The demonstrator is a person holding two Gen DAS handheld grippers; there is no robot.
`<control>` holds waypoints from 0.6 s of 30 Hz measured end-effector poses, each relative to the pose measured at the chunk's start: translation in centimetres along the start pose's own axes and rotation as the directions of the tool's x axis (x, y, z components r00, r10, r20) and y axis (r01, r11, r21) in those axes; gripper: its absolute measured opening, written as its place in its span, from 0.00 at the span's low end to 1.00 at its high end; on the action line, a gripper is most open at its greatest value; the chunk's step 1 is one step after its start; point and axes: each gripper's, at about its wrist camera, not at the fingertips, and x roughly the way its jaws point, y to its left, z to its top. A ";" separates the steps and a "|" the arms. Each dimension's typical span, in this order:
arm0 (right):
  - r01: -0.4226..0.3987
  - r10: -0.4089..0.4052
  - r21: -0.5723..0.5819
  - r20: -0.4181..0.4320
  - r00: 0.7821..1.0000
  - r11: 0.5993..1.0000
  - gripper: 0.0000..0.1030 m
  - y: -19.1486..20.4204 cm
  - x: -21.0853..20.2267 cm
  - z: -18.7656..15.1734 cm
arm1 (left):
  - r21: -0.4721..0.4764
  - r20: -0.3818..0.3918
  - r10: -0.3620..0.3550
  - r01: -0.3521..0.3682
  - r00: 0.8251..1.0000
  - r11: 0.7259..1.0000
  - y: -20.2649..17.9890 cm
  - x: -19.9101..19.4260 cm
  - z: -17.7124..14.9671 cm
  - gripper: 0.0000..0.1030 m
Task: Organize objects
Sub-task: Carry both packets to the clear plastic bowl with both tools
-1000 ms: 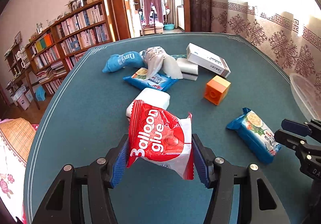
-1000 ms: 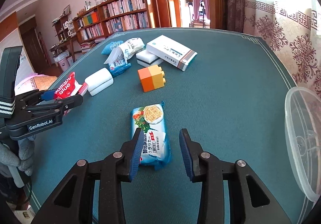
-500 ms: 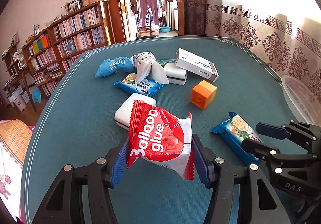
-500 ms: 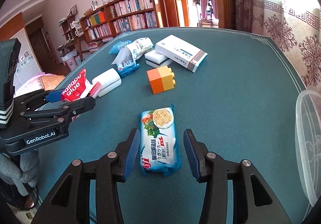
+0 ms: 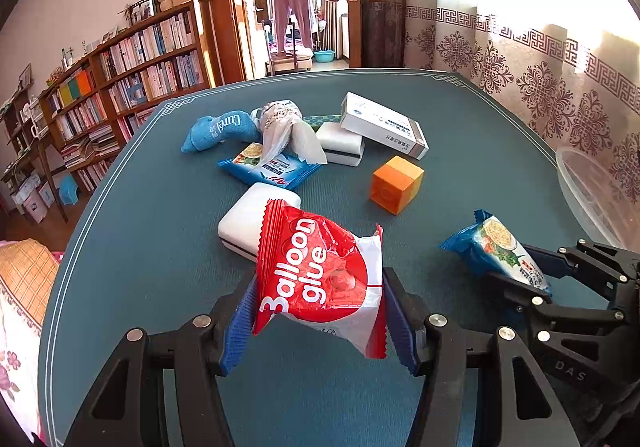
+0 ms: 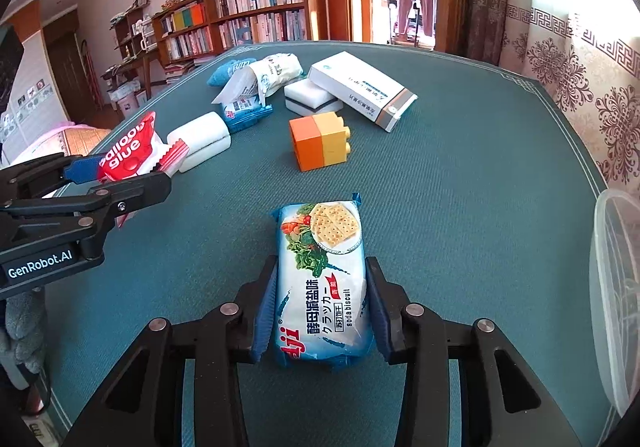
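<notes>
Soda biscuit pack (image 6: 324, 283) lies flat on the green table (image 6: 480, 215), lengthwise between the right tongs (image 6: 322, 311). Jaws have just been closing; blue pads now sit against both long sides, so it looks gripped, pack not obviously off the table yet. Judgement: light, crackers inside brittle, film wrapper slick and a bit puffy. Best held across the width near mid-length, w/ gentle squeeze; too hard cracks the biscuits, too soft and the film slides.

Balloon glue packet (image 5: 320, 279) is pinched in the left tongs (image 5: 318, 323), partly closed on its lower half, hanging clear above the table. Probably v. light, floppy, crinkly; the sealed edge flaps loose, so slow moves.

Farther out: orange block (image 6: 320, 143) (stiff, easy grab), two white sponges (image 6: 200, 139) (image 6: 308, 97), white carton (image 6: 360, 91), second blue snack pack (image 5: 268, 167) under a crumpled plastic bag (image 5: 280, 123), blue cloth roll (image 5: 220, 131).

Containers: clear plastic tub (image 6: 616, 287) at the table's right edge, near the biscuit pack. What shows of the inside looks empty; most is cut off by the frame. Likely drop spot.
</notes>
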 end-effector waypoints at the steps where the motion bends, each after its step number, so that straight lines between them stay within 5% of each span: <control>1: 0.008 -0.008 0.006 0.009 1.000 1.000 0.41 -0.4 -0.7 -0.1 | 0.009 0.001 -0.005 0.005 1.000 1.000 -0.4 0.0 0.1 0.60; 11: 0.152 -0.169 0.145 0.113 0.979 0.978 0.41 -7.8 -7.7 -1.1 | 0.127 0.009 -0.082 0.081 0.997 0.989 -6.4 -0.1 1.4 0.60; 18: 0.354 -0.388 0.247 0.102 0.916 0.902 0.41 -14.2 -10.0 -2.2 | 0.178 -0.004 -0.162 0.160 0.987 0.971 -10.7 0.2 2.2 0.60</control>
